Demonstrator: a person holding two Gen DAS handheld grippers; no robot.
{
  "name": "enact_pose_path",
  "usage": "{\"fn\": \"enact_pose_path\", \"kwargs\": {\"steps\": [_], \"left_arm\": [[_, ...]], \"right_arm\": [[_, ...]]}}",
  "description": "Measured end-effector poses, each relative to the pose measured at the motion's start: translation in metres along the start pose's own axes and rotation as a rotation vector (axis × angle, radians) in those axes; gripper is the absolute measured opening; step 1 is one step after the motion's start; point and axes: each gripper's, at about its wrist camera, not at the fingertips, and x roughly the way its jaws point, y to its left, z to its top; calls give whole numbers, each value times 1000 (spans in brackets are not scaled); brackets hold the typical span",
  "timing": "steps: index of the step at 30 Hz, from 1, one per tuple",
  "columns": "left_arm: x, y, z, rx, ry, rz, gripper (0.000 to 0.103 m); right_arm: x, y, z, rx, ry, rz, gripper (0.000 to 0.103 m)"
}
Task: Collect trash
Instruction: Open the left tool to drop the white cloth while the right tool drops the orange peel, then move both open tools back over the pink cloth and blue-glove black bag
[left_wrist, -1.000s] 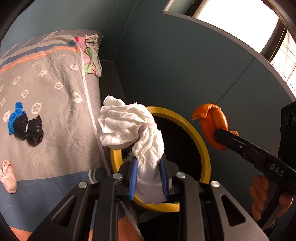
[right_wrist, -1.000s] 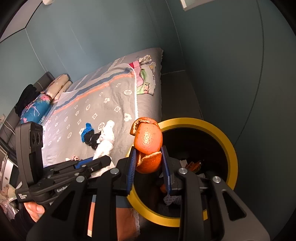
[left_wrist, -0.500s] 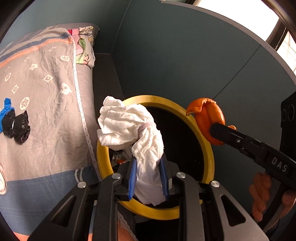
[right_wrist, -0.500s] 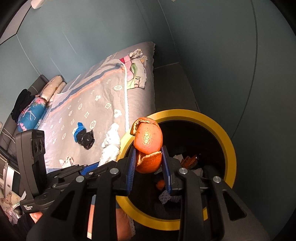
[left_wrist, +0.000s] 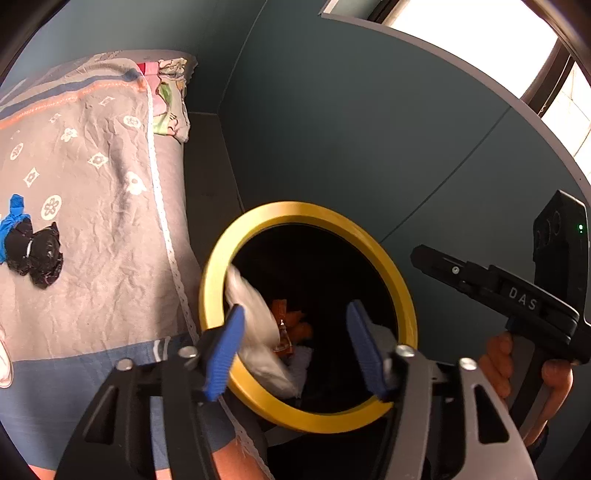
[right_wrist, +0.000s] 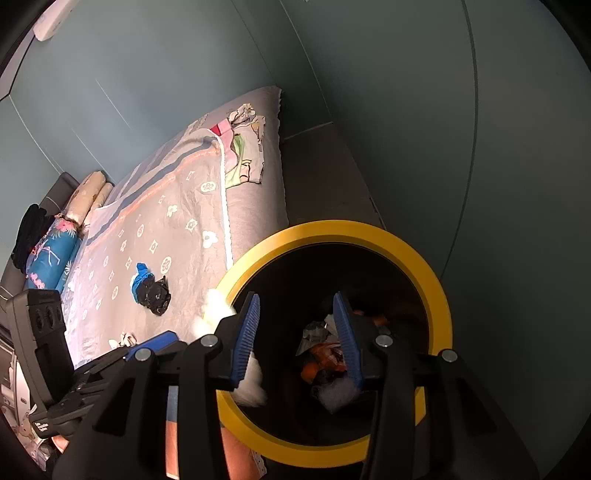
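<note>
Both my tools, left (left_wrist: 295, 347) and right (right_wrist: 295, 332), are opening, empty; the falling tissue wad (left_wrist: 255, 325) may snag the bin's yellow rim (left_wrist: 212, 291) and spill.

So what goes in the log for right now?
left gripper: fingers opening, empty | right gripper: fingers opening, empty | tissue: dropping into yellow-rimmed bin | black bundle: on bed

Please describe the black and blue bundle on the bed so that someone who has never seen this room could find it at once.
Start from the grey patterned bedspread beside the yellow-rimmed bin. Near the middle of the bedspread lies the black and blue bundle. It is the only dark item there: glossy crumpled black with a bright blue piece at one end.
</note>
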Motion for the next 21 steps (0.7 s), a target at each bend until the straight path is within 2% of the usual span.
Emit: {"fn": "enact_pose_path", "kwargs": {"steps": [8,16,21], "left_arm": [[-18,21,0,-42,-35,25,68],[-48,60,-5,-91,-79,102,77],[-69,90,-7,-136,-107,136,79]], "right_arm": [[-3,18,1,-28,-17,13,46],[2,53,-1,-95,-19,52,63],[10,80,-2,-140,-12,80,67]]}}
